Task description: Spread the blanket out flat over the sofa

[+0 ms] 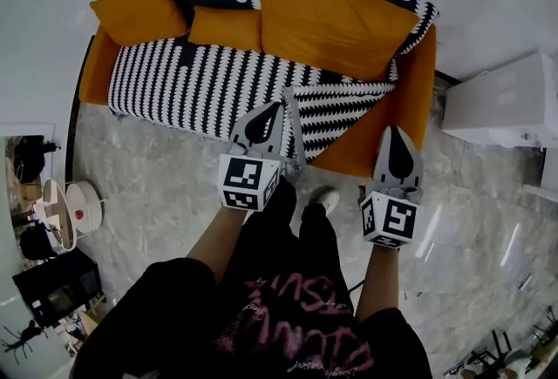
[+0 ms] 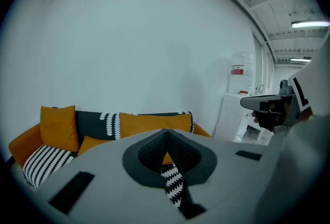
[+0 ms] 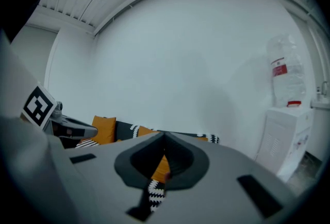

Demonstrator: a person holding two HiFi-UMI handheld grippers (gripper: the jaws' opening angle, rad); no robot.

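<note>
Blanket (image 1: 200, 77) covers the sofa (image 1: 420, 81) seat, right corner folded back, cushions (image 1: 331, 20) resting on it. Our left tongs (image 1: 277, 105) and right tongs (image 1: 394, 131) are both closed.

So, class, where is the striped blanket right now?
In the head view the blanket lies over the seat and back of the orange sofa, its right-hand corner folded back just ahead of the left claw.

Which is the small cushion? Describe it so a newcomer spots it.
Start at the orange sofa, partly draped with a black-and-white blanket. Three orange cushions lean along its backrest; the small cushion is the middle one, clearly smaller than the left cushion and the wide right cushion.
</note>
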